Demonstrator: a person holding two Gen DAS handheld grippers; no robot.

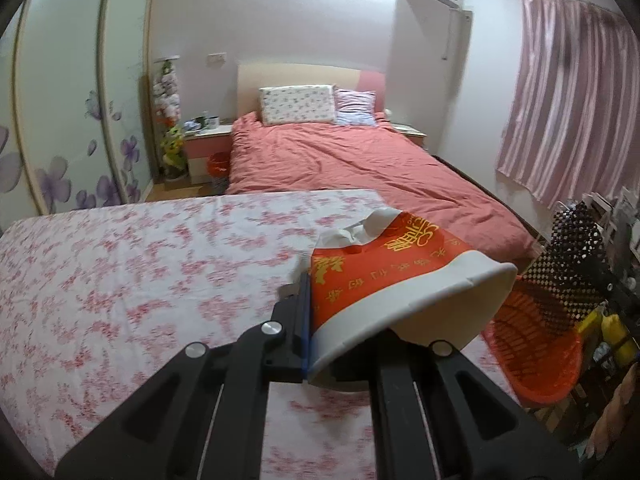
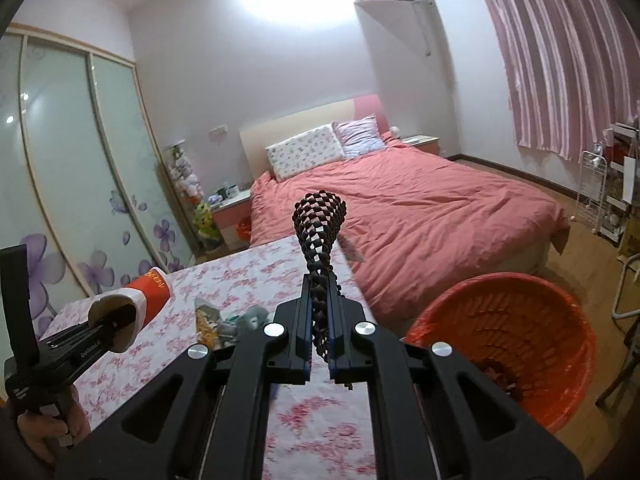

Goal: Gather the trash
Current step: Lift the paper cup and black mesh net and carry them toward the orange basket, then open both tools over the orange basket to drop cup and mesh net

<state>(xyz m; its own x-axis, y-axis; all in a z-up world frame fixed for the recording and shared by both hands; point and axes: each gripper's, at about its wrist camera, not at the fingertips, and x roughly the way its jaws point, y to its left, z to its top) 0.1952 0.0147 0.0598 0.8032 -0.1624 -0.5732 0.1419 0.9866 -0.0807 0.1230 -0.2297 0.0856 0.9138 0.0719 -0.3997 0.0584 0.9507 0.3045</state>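
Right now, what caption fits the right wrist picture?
Right hand-held gripper pinching checkered wrapper beside the orange basket.

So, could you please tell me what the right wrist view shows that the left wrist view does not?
Only the right wrist view: the shut right gripper clamping a brown-and-white checkered wrapper, plus crumpled packets on the floral cloth.

Only the left wrist view: white tissue stuffed in the cup's mouth.

Both: the red paper cup held by the left gripper, and the orange plastic basket.
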